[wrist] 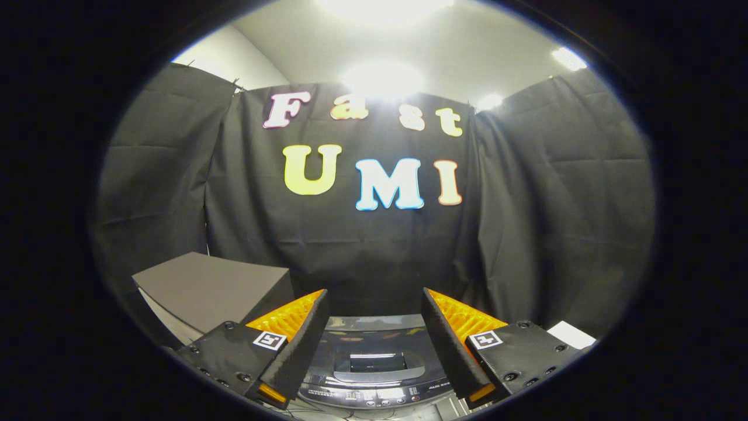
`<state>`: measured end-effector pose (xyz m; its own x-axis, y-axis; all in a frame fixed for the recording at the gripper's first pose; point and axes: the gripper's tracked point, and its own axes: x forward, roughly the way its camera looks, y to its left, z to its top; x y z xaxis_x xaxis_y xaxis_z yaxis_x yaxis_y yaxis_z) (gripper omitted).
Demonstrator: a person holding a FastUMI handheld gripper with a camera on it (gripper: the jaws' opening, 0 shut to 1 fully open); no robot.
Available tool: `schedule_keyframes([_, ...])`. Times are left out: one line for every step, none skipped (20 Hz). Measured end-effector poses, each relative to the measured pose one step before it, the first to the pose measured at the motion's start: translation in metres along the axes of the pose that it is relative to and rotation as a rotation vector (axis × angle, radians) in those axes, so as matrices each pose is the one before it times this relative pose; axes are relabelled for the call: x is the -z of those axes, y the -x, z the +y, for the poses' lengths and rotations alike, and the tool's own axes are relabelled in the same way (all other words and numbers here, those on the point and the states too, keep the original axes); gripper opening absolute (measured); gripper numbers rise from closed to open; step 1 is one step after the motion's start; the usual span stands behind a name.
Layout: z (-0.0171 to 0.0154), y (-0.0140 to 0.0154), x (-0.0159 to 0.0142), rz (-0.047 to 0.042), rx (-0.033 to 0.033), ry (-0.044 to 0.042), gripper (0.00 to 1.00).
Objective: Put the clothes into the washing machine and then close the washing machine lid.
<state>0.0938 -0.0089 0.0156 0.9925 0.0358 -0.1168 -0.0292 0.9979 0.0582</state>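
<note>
Both fingers [298, 345] of the gripper [374, 351] stand wide apart and hold nothing. Just beyond and below them sits the washer [374, 365], with its lid [374, 345] down flat, and a grey box [216, 289] stands by its left side. I think the lid is stiff, smooth and light, so the front lip looks best to grab; I see no clothes.

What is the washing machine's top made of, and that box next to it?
The washing machine lid, seen between the open gripper fingers, looks like glossy dark plastic or glass: it mirrors the lights. The grey box beside it looks matte, maybe painted board or plastic; hard to tell.
</note>
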Motion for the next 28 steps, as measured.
schedule_keyframes([0.00022,0.01234,-0.00899,-0.02191,0.00741,0.00982,0.98])
schedule_keyframes([0.00008,0.01004,-0.00917,-0.01863,0.00392,0.01129,0.98])
schedule_keyframes([-0.00083,0.00986,-0.00883,-0.0195,0.00374,0.00954,0.98])
schedule_keyframes([-0.00056,0.00798,-0.00718,-0.01714,0.00182,0.00693,0.98])
schedule_keyframes([-0.00173,0.00779,-0.00517,-0.01458,0.0024,0.00543,0.98])
schedule_keyframes([-0.00121,0.00705,-0.00472,-0.01353,-0.00119,0.00342,0.98])
schedule_keyframes([-0.00244,0.00658,-0.00263,-0.01075,0.00138,0.00248,0.98])
schedule_keyframes([-0.00259,0.00532,-0.00029,-0.00512,-0.00145,0.00003,0.98])
schedule_keyframes([-0.00253,0.00409,0.00169,-0.00171,-0.00514,0.00102,0.98])
schedule_keyframes([-0.00259,0.00483,0.00115,-0.0056,-0.00599,0.0061,0.98])
schedule_keyframes([-0.00373,0.00531,-0.0008,-0.01315,-0.00271,0.01573,0.98])
schedule_keyframes([-0.00441,0.00217,0.00156,-0.00754,-0.00066,0.02248,0.99])
schedule_keyframes([-0.0032,0.00311,0.00637,0.00341,-0.00488,0.01867,0.99])
schedule_keyframes([-0.00144,0.00282,0.00546,0.00643,-0.00595,0.00805,0.99])
schedule_keyframes([-0.00241,0.00268,0.00429,0.00724,-0.00156,0.00076,0.99])
schedule_keyframes([-0.00249,0.00067,0.00254,0.00361,-0.00006,-0.00456,0.99])
schedule_keyframes([-0.0034,0.00084,0.00158,0.00309,0.0015,-0.01027,0.99])
schedule_keyframes([-0.00254,-0.00003,0.0003,0.00078,0.00043,-0.01385,0.99])
schedule_keyframes([-0.00266,-0.00023,-0.00016,-0.00058,0.0034,-0.01365,0.99])
schedule_keyframes([-0.00297,0.00028,0.00094,0.00437,0.00289,-0.01032,0.99])
schedule_keyframes([-0.00303,-0.00006,0.00036,0.00063,0.00284,-0.00635,0.99])
schedule_keyframes([-0.00226,-0.0006,0.00102,0.00238,0.0019,-0.00101,0.99])
schedule_keyframes([-0.00182,0.00097,0.00161,0.00395,-0.00057,-0.00055,0.99])
schedule_keyframes([-0.0011,0.00043,0.00162,0.00426,-0.00109,-0.00136,0.99])
schedule_keyframes([-0.00086,0.00163,0.00058,0.00084,-0.00001,-0.00239,0.99])
schedule_keyframes([-0.00032,-0.00056,-0.00009,0.00122,0.00008,-0.00468,0.99])
schedule_keyframes([-0.00036,0.00089,-0.00038,-0.00141,0.00021,-0.00536,0.99])
schedule_keyframes([-0.00079,0.00031,-0.00074,-0.00258,0.00112,-0.00475,0.99])
